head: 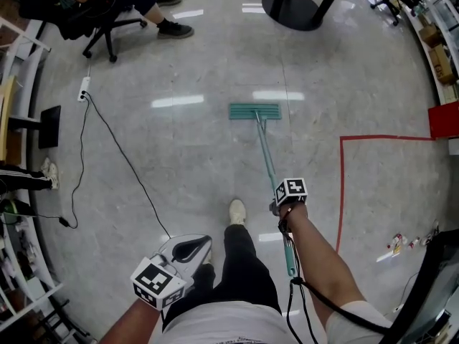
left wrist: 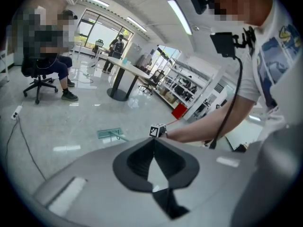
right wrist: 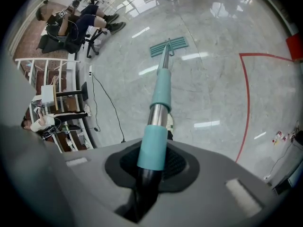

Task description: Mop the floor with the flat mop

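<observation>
1. The handle of the flat mop is clamped by the right gripper, and its green head is laid flat on the floor ahead.
2. The left gripper is held with its jaws closed together on nothing.

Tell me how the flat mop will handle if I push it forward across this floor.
The mop head lies flat on the glossy floor, so it should glide easily. Its thin pole looks light but may flex or swivel at the head, since only the right tool grips it, high up.
</observation>
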Demonstrator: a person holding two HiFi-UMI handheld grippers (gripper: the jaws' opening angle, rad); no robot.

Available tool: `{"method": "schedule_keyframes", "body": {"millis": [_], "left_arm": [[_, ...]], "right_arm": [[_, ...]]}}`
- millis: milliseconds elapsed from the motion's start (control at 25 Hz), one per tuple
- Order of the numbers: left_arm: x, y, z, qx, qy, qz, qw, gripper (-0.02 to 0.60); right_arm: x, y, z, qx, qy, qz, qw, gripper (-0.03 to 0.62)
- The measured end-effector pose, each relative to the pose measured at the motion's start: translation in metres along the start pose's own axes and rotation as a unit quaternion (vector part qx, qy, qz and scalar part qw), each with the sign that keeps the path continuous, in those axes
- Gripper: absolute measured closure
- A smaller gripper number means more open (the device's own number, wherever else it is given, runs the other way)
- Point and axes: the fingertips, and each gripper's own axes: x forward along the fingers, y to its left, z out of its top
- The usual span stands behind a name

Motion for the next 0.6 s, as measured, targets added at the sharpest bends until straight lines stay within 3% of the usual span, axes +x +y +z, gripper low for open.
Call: {"method": "schedule_keyframes", "body": {"millis": [600], "left_arm": [[0.015, 0.011, 0.008, -0.026, 0.000, 0.030, 0.9992, 0.577]], "right_arm": [[-0.020, 0.008, 0.105, -0.020, -0.009, -0.003, 1.000, 0.536]]}}
